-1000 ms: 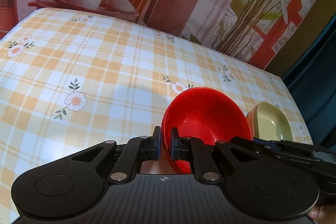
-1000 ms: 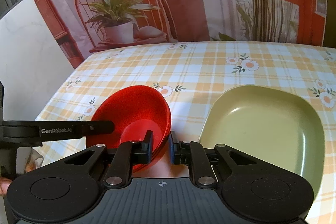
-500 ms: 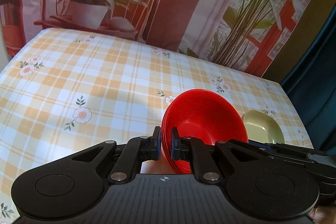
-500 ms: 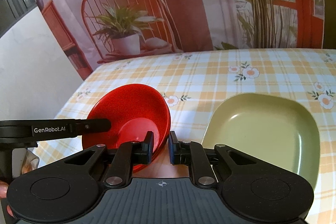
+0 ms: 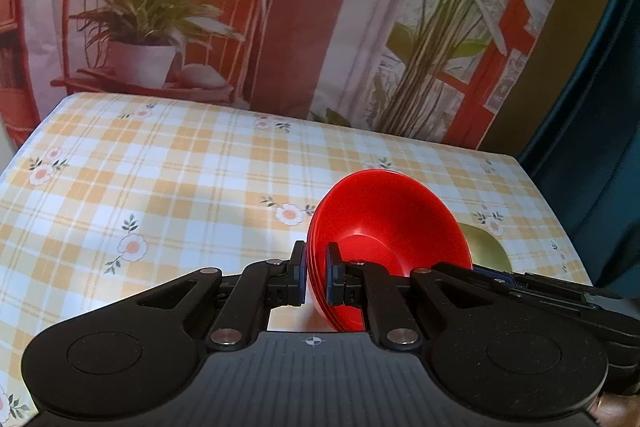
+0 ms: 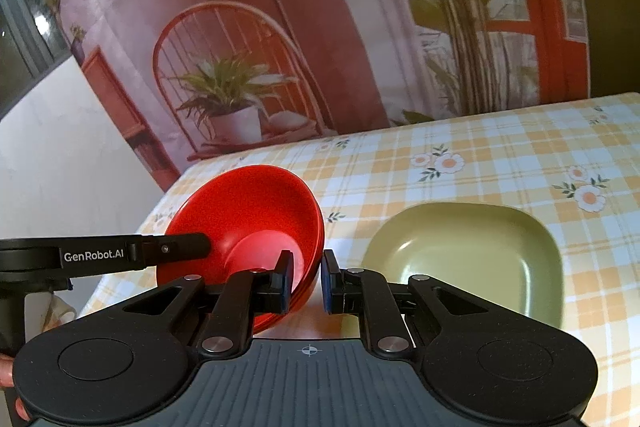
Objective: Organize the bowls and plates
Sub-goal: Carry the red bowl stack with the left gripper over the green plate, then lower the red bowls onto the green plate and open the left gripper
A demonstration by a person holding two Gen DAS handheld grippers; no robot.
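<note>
My left gripper [image 5: 316, 277] and my right gripper [image 6: 306, 279] both clamp the red bowls [image 6: 244, 223], with the green plate [image 6: 468, 259] just right of them near the table's [image 6: 520, 147] front edge.

I see the red bowls [image 5: 390, 227] riding higher above the tablecloth [image 5: 160, 187] than a second ago, both grippers lifting; the green plate [image 6: 472, 259] stays down, dropping further behind. More backdrop [image 6: 320, 27] fills my views.
</note>
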